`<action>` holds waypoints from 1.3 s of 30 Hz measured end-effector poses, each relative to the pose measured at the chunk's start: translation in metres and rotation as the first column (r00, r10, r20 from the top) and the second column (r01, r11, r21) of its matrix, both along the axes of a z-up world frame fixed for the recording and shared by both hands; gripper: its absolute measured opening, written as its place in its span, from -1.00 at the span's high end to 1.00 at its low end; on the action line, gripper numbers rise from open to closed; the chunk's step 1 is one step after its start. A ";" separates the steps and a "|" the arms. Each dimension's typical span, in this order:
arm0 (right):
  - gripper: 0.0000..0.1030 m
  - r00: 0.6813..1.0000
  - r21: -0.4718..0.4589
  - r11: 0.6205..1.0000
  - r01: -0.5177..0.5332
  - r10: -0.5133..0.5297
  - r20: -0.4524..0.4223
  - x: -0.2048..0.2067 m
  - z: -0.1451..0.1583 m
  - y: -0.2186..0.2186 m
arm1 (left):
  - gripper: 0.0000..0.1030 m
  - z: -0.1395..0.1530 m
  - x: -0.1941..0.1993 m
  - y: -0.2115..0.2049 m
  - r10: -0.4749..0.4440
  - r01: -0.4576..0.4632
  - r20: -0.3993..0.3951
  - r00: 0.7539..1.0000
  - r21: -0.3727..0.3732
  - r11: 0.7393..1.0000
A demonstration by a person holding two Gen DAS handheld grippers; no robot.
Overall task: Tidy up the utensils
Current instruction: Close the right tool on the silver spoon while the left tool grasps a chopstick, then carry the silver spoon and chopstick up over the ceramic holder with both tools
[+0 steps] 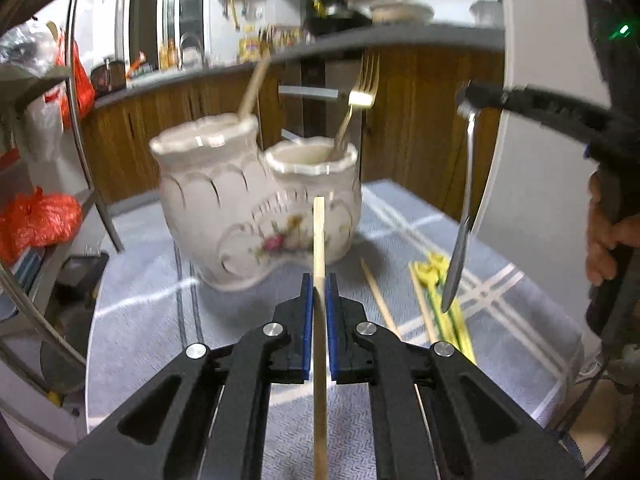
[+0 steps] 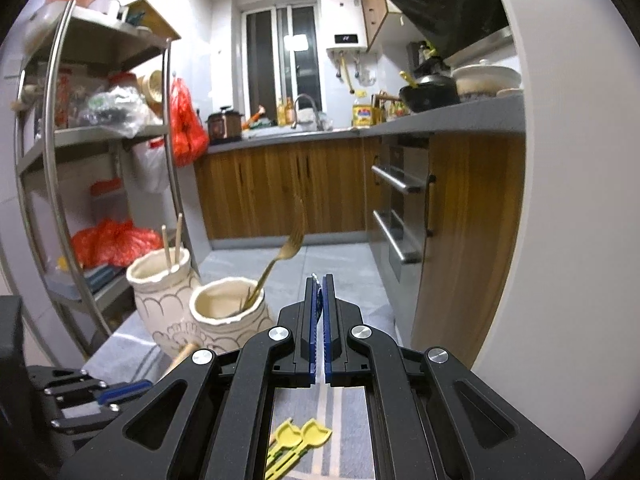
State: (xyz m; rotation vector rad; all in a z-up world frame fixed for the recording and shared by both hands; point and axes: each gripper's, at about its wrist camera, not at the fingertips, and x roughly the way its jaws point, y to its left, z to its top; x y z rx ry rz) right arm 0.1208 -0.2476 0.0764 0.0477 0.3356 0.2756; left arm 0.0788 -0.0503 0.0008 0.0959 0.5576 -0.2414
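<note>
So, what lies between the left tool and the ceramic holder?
In the left wrist view, only the chopstick held by the left tool and bare tablecloth before the ceramic holder.

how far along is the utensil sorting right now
Partly done. The ceramic holder already has two chopsticks in its taller cup and a gold fork in the shorter one. In hand: the left gripper clamps a chopstick, and the right gripper holds a silver spoon. Left on the table: another chopstick and yellow utensils.
</note>
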 end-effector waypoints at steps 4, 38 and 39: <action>0.93 1.000 -0.002 1.000 0.000 0.000 0.008 -0.001 0.000 0.001 | 0.89 0.013 -0.011 0.005 0.000 0.002 0.104 0.995 -0.021 1.000; 0.93 0.999 -0.053 0.998 -0.043 0.043 0.008 0.002 -0.004 0.033 | 0.36 -0.015 0.028 0.007 -0.064 0.075 -0.139 0.988 0.076 0.994; 0.93 0.999 -0.052 0.998 -0.041 0.041 0.013 0.001 -0.003 0.033 | 0.60 -0.016 0.029 0.005 -0.066 0.079 -0.142 0.988 0.087 0.993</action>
